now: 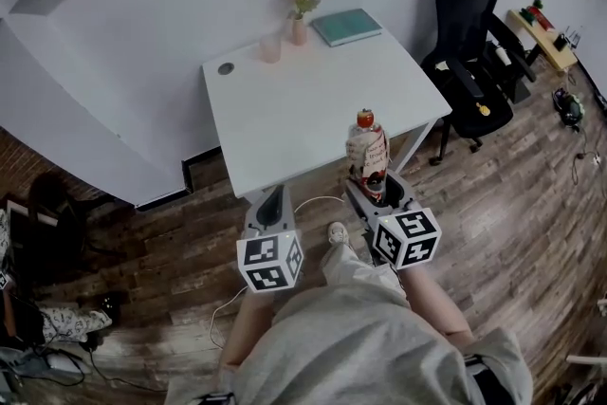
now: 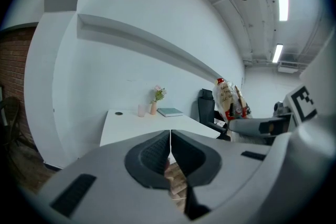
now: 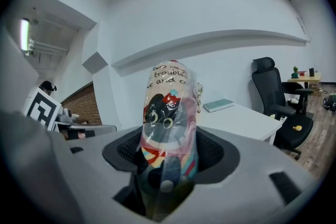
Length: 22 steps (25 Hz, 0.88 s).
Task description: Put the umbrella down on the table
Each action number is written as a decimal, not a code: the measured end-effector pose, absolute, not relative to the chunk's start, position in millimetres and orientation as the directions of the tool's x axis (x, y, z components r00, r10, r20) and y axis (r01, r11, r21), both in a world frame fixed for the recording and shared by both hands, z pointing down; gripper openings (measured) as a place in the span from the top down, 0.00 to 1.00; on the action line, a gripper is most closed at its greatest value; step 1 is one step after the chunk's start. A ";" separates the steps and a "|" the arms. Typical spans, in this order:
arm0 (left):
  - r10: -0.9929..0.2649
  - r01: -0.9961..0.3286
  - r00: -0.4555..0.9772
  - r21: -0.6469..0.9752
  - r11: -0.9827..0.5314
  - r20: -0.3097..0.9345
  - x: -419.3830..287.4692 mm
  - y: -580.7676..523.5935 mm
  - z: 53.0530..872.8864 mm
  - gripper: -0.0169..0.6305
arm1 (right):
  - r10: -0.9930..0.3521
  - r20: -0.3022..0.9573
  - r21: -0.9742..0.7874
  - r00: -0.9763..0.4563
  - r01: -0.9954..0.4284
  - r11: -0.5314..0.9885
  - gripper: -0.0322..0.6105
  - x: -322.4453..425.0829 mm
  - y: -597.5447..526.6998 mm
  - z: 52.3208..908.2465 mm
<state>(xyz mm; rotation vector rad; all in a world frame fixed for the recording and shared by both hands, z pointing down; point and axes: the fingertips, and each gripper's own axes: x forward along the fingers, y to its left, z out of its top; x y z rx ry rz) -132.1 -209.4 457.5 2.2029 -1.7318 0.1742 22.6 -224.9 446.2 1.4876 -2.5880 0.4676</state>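
Right gripper point(image 1: 377, 193) pinches the folded umbrella point(image 1: 368, 145) by its lower end, upright, near the white table's point(image 1: 285, 109) front edge, probably poised to lay it down. Left gripper point(image 1: 273, 204) hangs alongside, jaws pressed together on nothing, out of the way.

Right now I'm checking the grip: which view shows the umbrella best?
The right gripper view: the umbrella fills the centre, clamped in the right gripper. The head view shows it small and upright near the table; the left gripper view shows it small, off to the right.
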 end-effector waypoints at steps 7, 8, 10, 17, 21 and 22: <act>-0.936 -0.969 0.213 0.184 -0.165 0.280 -132.2 -265.7 444.9 0.96 | -0.807 0.255 -0.195 -0.533 -0.846 0.497 0.53 25.0 -291.2 439.5; -0.938 -0.970 0.205 0.186 -0.157 0.280 -133.3 -273.8 444.4 0.96 | -0.805 0.257 -0.194 -0.535 -0.844 0.500 0.53 25.0 -300.7 439.6; -0.940 -0.972 0.190 0.190 -0.140 0.283 -135.4 -290.8 443.4 0.96 | -0.798 0.262 -0.189 -0.542 -0.840 0.508 0.53 23.9 -320.9 439.2; -0.942 -0.975 0.151 0.200 -0.093 0.300 -133.0 -335.4 446.0 0.96 | -0.766 0.284 -0.184 -0.577 -0.816 0.547 0.53 20.9 -376.8 441.6; -0.940 -0.977 0.136 0.199 -0.076 0.312 -133.3 -357.1 448.9 0.96 | -0.752 0.295 -0.183 -0.589 -0.808 0.561 0.53 18.8 -404.4 446.2; -0.939 -0.977 0.134 0.199 -0.072 0.316 -133.6 -362.3 450.4 0.96 | -0.749 0.298 -0.182 -0.591 -0.806 0.563 0.53 18.2 -411.0 447.8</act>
